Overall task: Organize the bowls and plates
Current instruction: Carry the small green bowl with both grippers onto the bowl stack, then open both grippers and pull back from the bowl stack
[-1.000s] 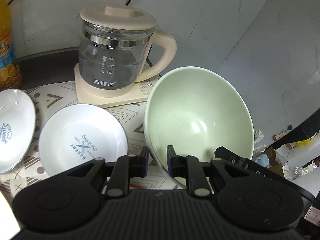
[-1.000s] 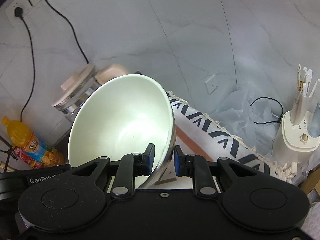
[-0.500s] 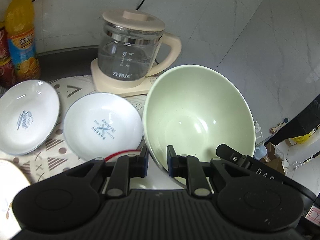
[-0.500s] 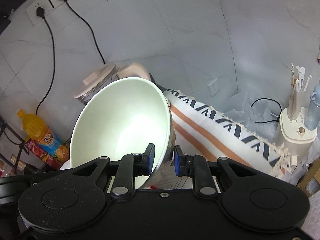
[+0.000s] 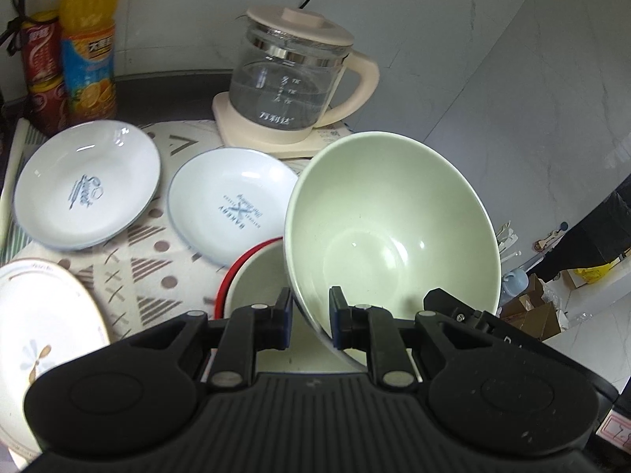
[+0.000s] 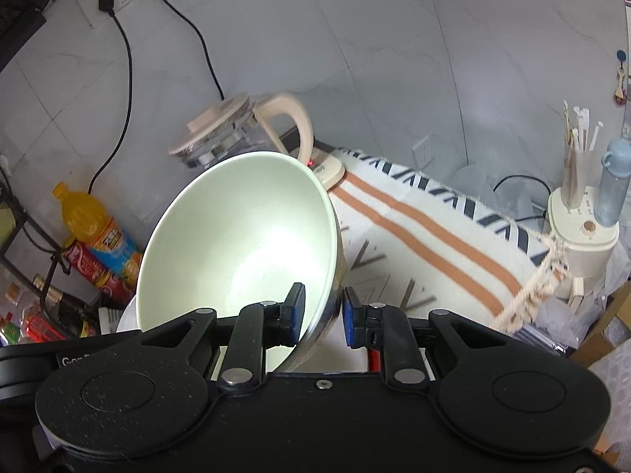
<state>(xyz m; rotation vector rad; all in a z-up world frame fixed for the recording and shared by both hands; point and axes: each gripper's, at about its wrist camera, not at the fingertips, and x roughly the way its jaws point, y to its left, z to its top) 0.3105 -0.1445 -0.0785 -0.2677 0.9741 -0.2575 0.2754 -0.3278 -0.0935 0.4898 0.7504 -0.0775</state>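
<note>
A pale green bowl is held tilted above the table by both grippers. My left gripper is shut on its near rim. My right gripper is shut on the opposite rim of the same green bowl. Under the bowl sits a red-rimmed bowl, partly hidden. Two white plates with blue print lie on the patterned cloth: one in the middle, one further left. A white flowered plate lies at the near left.
A glass kettle on a cream base stands at the back. An orange juice bottle and red cans stand at the back left. In the right wrist view a striped cloth and a cream appliance holding straws lie to the right.
Both grippers have pulled back and up with the green bowl. The juice bottle, the left plates and the red-rimmed bowl have come into the left wrist view.
</note>
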